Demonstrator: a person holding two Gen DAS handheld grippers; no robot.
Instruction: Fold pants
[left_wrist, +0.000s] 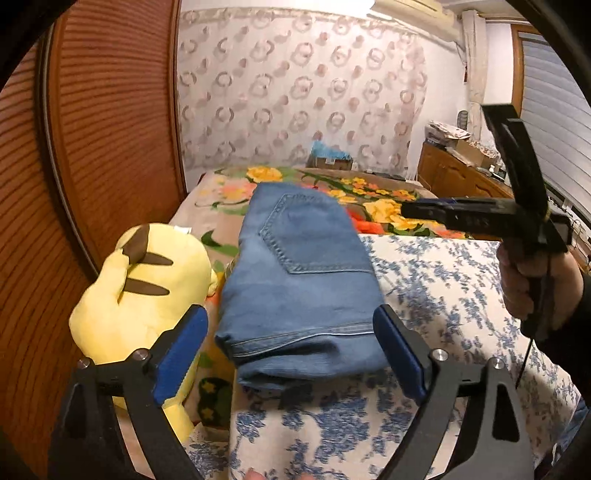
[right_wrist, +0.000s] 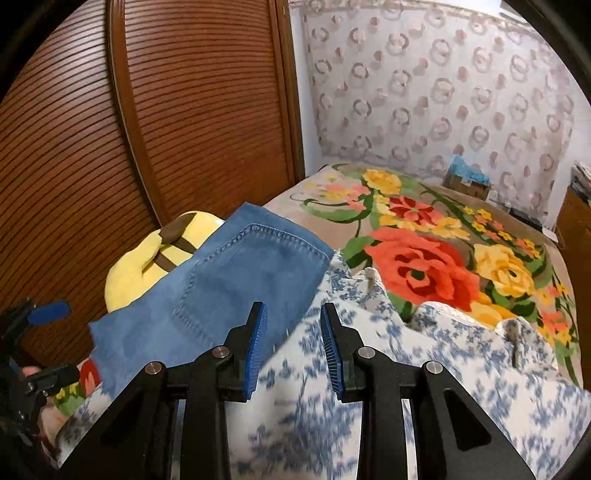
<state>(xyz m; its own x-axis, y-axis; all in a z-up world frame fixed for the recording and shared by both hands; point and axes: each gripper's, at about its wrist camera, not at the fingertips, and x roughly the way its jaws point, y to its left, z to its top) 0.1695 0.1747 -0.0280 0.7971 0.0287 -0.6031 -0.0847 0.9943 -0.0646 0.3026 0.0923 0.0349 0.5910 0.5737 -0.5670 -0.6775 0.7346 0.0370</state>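
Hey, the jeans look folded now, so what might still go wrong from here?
1. The folded jeans lie at the left edge of the blue-flowered cloth, against the yellow plush toy; a nudge might tip or unfold them.
2. The left gripper, jaws wide open, sits right at the near fold and may snag it.
3. The right gripper is empty beside the jeans; it may drag the cloth.

Evenly and warmly lit from a bright fixture (left_wrist: 406, 7) at the top edge, with soft shadow under the jeans (left_wrist: 295, 288), heavy fisheye bending and black vignette at the corners, and motion blur on the blue-print cloth (right_wrist: 424, 406) low in the right wrist view.
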